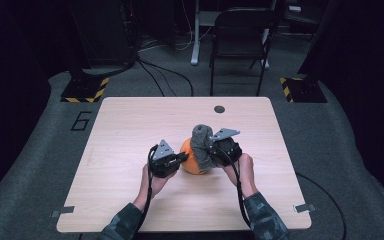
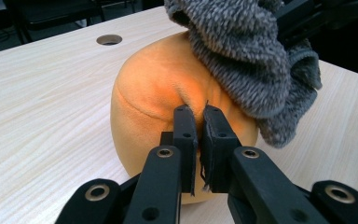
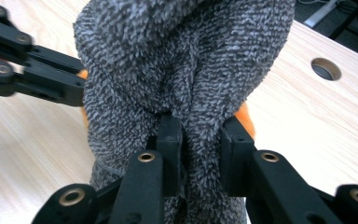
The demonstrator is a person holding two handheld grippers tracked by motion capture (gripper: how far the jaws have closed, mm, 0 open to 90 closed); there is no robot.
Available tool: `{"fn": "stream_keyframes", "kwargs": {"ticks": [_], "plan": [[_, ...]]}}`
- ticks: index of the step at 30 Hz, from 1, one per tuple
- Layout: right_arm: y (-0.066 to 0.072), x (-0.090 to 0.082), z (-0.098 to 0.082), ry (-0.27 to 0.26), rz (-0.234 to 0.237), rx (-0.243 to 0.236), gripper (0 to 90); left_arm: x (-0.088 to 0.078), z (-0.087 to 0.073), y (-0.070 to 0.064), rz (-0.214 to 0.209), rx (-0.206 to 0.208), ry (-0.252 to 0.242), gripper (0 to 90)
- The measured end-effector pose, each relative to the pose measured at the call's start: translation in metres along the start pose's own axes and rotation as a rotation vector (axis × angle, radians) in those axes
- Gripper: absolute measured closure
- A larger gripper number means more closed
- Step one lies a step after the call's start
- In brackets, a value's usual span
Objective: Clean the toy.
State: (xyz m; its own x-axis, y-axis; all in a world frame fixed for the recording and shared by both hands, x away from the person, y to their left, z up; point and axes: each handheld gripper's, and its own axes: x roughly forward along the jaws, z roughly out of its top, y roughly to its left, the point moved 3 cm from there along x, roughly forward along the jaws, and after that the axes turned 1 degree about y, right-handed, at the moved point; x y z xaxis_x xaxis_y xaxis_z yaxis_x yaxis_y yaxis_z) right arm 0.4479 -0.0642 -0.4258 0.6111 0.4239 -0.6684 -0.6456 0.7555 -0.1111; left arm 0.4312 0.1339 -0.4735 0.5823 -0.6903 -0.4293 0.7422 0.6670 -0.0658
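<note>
Left tongs [image 2: 198, 122] pinch orange plush ball [image 2: 154, 93]; right tongs [image 3: 200, 135] grip grey fuzzy sock [image 3: 182, 60], centre frame. Sock partly over ball; pulling over remains.

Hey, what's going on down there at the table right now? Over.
Left gripper pinching the orange plush ball. Right gripper clamped on the grey fuzzy sock, draped over the ball. Nothing in the way.

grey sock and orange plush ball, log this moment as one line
left gripper: shut on orange plush ball | right gripper: shut on grey sock | sock: draped over ball | table: ball resting on it
</note>
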Motion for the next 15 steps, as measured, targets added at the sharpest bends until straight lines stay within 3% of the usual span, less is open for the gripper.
{"fn": "stream_keyframes", "kwargs": {"ticks": [1, 3, 5, 8, 11, 15], "plan": [[-0.002, -0.001, -0.001, 0.010, -0.004, 0.018, 73.1, 0.000, 0.000, 0.000, -0.002, 0.001, 0.001, 85.1], [-0.006, 0.000, -0.002, 0.008, -0.008, 0.008, 73.1, 0.000, 0.000, 0.000, -0.001, 0.000, 0.001, 85.1], [-0.016, 0.000, -0.006, 0.019, -0.036, 0.047, 73.0, 0.000, 0.000, 0.000, -0.002, 0.001, 0.000, 85.1], [-0.024, 0.000, -0.010, 0.022, -0.053, 0.067, 72.9, 0.000, 0.000, 0.000, -0.004, 0.001, 0.001, 85.1], [-0.038, 0.000, -0.016, 0.052, -0.122, 0.088, 72.7, -0.001, 0.000, 0.001, -0.011, -0.001, -0.003, 85.1], [-0.051, -0.008, -0.018, 0.015, -0.084, 0.157, 72.5, -0.001, 0.000, -0.001, -0.026, 0.009, -0.004, 85.0]]}}
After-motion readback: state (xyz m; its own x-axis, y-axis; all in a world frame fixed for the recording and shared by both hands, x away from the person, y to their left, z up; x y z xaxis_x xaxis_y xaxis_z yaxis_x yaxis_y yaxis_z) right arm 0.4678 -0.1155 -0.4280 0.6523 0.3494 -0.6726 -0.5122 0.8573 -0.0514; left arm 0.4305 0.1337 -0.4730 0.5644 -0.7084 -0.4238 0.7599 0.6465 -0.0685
